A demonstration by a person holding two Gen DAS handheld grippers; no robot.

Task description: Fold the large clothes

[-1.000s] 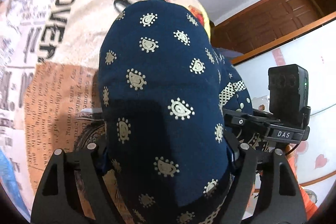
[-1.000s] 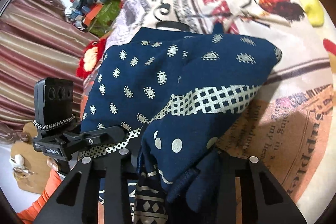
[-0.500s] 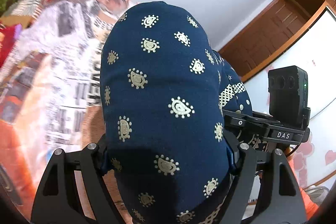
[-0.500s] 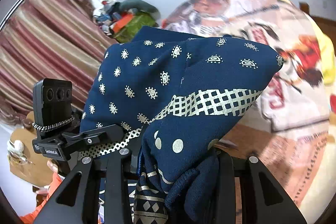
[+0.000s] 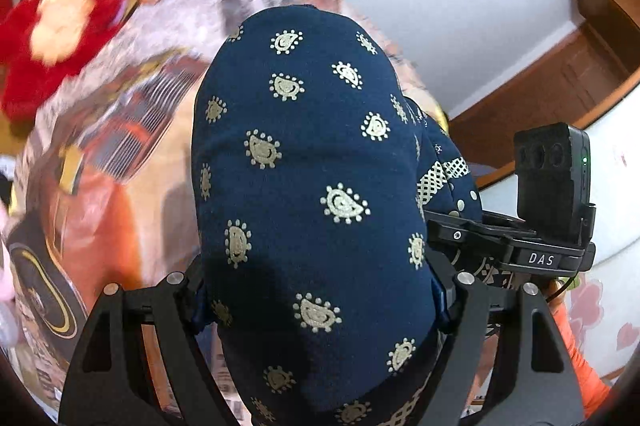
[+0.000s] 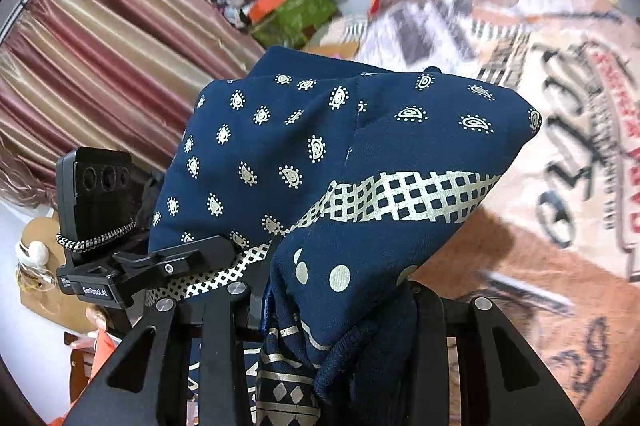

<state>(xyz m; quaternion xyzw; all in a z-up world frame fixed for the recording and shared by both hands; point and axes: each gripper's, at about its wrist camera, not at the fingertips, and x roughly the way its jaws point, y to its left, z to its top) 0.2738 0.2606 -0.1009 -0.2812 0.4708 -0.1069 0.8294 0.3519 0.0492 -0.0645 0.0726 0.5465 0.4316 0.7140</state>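
Note:
A navy blue garment with cream paisley print and a checkered band fills the middle of both views; it also shows in the right wrist view. My left gripper is shut on a thick bundle of it. My right gripper is shut on another bunched part with the checkered band. Both hold the cloth lifted above the bed. The other gripper's body shows at the side of each view, close by. The fingertips are hidden by cloth.
A bed with a newspaper-print cover lies below. A red plush toy sits at the bed's far left. Striped curtains and a pile of clutter stand behind. A wooden door frame is at the right.
Both grippers have swung with the garment still held: the views tilted up from the bedcover toward the wall, then left, bringing the red toy and curtains into view. The grip is unchanged.

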